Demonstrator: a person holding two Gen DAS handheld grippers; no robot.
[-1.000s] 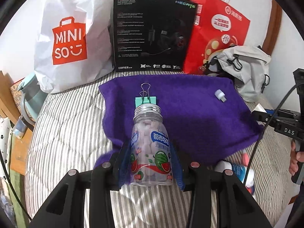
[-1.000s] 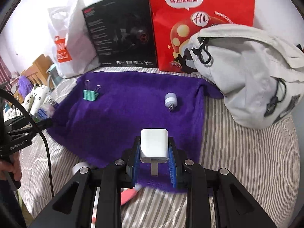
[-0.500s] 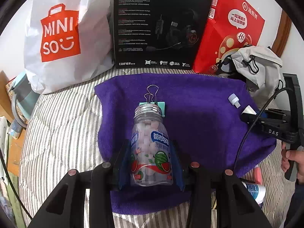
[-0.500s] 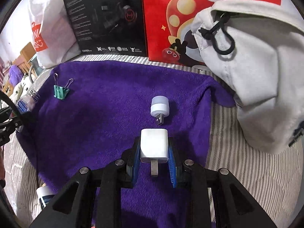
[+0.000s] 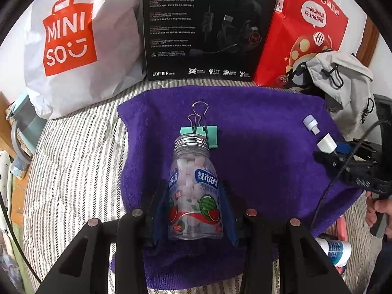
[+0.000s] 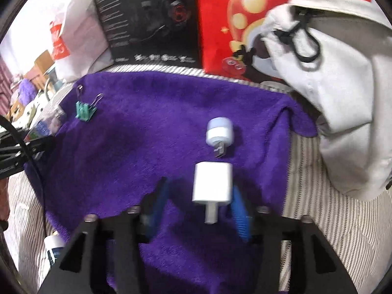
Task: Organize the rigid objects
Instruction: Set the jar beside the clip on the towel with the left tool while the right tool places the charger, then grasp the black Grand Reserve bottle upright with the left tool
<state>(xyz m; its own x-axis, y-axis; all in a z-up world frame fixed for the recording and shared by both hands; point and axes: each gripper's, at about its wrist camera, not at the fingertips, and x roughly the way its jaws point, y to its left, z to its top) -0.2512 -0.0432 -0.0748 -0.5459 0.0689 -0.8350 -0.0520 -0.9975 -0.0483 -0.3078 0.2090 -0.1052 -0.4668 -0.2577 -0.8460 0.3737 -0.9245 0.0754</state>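
In the left wrist view, the left gripper [image 5: 194, 210] is seen with its jaws closed narrow on the lower half of a clear candy bottle [image 5: 193, 191], whose metal-threaded neck points ahead of the fingertips, over the purple towel [image 5: 257, 166]. Just beyond the bottle's neck a green binder clip [image 5: 199, 132] is laid on the towel, and far to the right of the jaws a small USB light [image 5: 310, 123] is laid beside the white charger block [image 5: 325, 144] at the tip of the right gripper [image 5: 330, 148]. From this view the bottle is judged not yet set down, while the clip and the light are already placed; a white-capped bottle [image 5: 332, 248] off the towel's near right corner appears still to be dealt with. In the right wrist view, blurred by motion, the right gripper [image 6: 199, 203] is shown with its jaws spread wide: the left pad stands clear of the charger block [image 6: 212, 183], which is lying on the purple towel [image 6: 147, 147] close against the right pad, so the block is judged released or nearly so. The USB light [image 6: 218, 134] lies just ahead of the block. This opening of the jaws cannot be made out in the left view, where only the block's end is seen. The binder clip [image 6: 85, 111] sits far to the left ahead, and the candy bottle [image 6: 47, 123] is glimpsed at the left edge.
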